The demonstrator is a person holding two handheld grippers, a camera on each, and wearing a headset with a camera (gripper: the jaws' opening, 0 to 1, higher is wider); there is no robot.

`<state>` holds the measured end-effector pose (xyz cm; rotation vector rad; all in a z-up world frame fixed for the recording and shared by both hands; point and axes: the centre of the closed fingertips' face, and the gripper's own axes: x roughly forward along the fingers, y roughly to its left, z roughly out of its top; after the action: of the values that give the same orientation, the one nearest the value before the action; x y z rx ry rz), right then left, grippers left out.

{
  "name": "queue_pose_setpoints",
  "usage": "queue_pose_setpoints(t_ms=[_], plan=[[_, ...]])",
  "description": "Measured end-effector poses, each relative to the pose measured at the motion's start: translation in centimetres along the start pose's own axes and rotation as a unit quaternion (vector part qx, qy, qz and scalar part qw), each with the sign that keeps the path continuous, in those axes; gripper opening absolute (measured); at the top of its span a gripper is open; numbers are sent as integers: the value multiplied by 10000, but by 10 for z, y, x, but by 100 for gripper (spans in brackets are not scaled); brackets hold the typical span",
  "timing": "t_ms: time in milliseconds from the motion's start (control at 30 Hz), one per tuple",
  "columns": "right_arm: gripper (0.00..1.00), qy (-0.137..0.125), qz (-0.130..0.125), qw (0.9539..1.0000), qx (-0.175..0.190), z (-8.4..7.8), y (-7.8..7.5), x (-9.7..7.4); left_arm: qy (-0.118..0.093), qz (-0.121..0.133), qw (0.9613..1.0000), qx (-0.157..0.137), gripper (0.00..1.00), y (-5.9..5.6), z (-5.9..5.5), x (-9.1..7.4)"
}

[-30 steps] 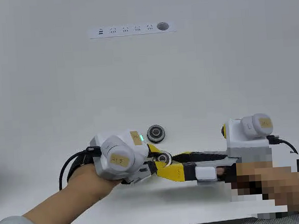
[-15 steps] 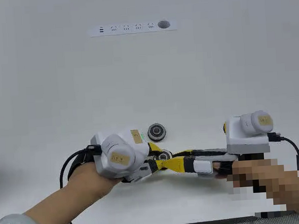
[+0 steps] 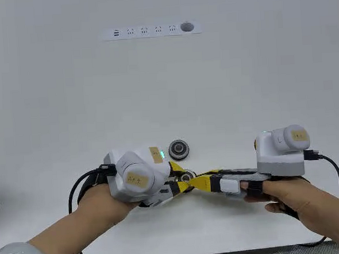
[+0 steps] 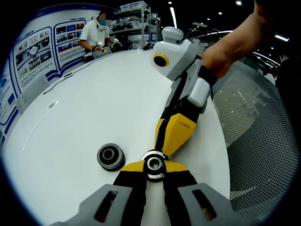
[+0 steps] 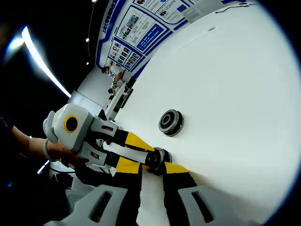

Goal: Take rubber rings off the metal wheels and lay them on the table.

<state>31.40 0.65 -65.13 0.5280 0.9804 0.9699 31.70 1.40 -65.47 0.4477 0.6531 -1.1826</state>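
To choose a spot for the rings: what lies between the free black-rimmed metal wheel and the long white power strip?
Nothing. In the head view, the white table between the black-rimmed metal wheel and the long white power strip is bare.

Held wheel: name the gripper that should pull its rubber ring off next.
Right, probably. The left gripper clamps the wheel from both sides, a steady anchor. The right gripper closes on its edge from the opposite side and can draw back along the table.
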Motion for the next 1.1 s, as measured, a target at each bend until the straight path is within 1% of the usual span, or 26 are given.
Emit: queue_pose_setpoints(t_ms=[67, 200, 467, 733, 867, 1100], plan=[[15, 2, -83, 10000, -10, 0, -4, 0, -2, -3, 10000, 0, 12, 0, 0, 0], [10, 12, -172, 9999, -18, 0, -7, 1, -4, -1, 10000, -5, 12, 0, 0, 0], [4, 49, -296, 9995, -81, 0, -11, 1, -6, -2, 10000, -4, 12, 1, -1, 1], [3, 48, -326, 9994, -108, 0, -12, 1, -6, -3, 10000, 3, 12, 1, -2, 1], [2, -5, -349, 9993, -101, 1, -13, 0, -5, -6, 10000, 10, 12, 1, -2, 1], [2, -20, -371, 9993, 8, 1, -11, 0, 3, -5, 10000, 15, 12, 1, -1, 1]])
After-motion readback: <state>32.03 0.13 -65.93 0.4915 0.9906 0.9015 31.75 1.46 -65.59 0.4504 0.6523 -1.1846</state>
